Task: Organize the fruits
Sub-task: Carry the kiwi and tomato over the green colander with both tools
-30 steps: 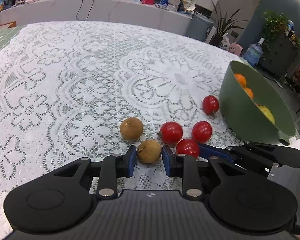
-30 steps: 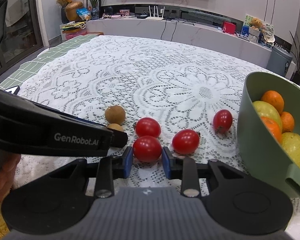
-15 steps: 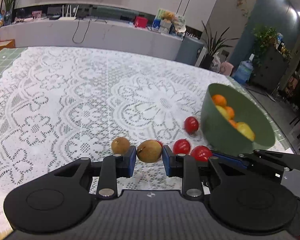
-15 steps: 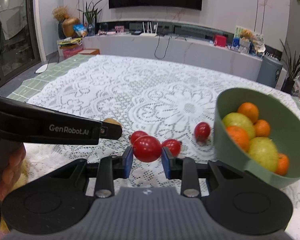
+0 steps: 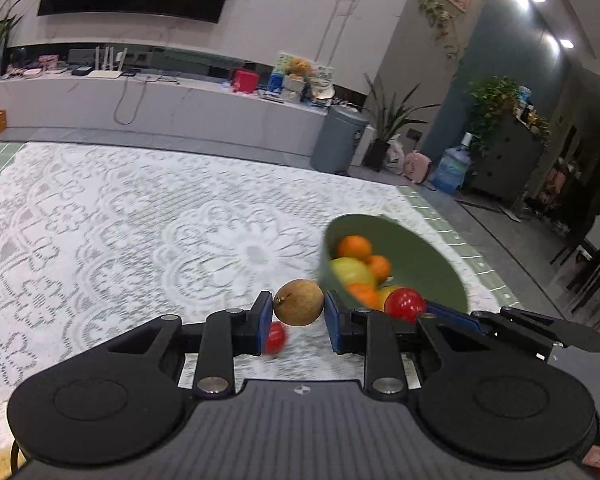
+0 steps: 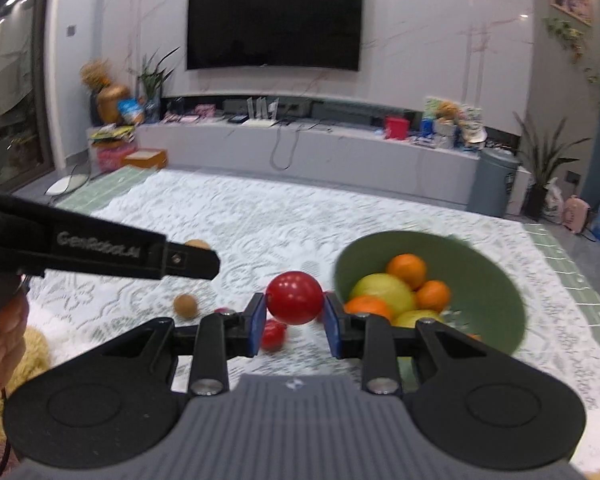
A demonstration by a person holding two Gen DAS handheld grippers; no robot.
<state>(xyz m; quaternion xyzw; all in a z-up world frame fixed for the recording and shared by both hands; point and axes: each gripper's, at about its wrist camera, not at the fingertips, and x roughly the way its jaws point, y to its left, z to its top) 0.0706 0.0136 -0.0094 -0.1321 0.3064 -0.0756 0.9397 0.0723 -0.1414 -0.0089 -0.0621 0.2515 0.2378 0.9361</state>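
Note:
My left gripper (image 5: 299, 309) is shut on a brown round fruit (image 5: 299, 302) and holds it in the air, left of the green bowl (image 5: 420, 264). My right gripper (image 6: 295, 312) is shut on a red tomato (image 6: 295, 298), also lifted, just left of the same bowl (image 6: 484, 280). That tomato and the right gripper show in the left wrist view (image 5: 405, 304). The bowl holds oranges (image 6: 406, 271) and yellow-green fruits (image 6: 384, 292). Another brown fruit (image 6: 186, 306) and red tomatoes (image 6: 274, 334) lie on the lace tablecloth (image 6: 260, 224) below.
The left gripper's arm (image 6: 100, 248) crosses the left of the right wrist view, with the person's hand (image 6: 0, 340) on it. A low grey TV cabinet (image 6: 300, 152) stands beyond the table's far edge. A grey bin (image 5: 338, 140) stands at its far right.
Both grippers have risen from the tablecloth with their fruits and moved right toward the green bowl. The loose tomatoes and the other brown fruit stay on the cloth.

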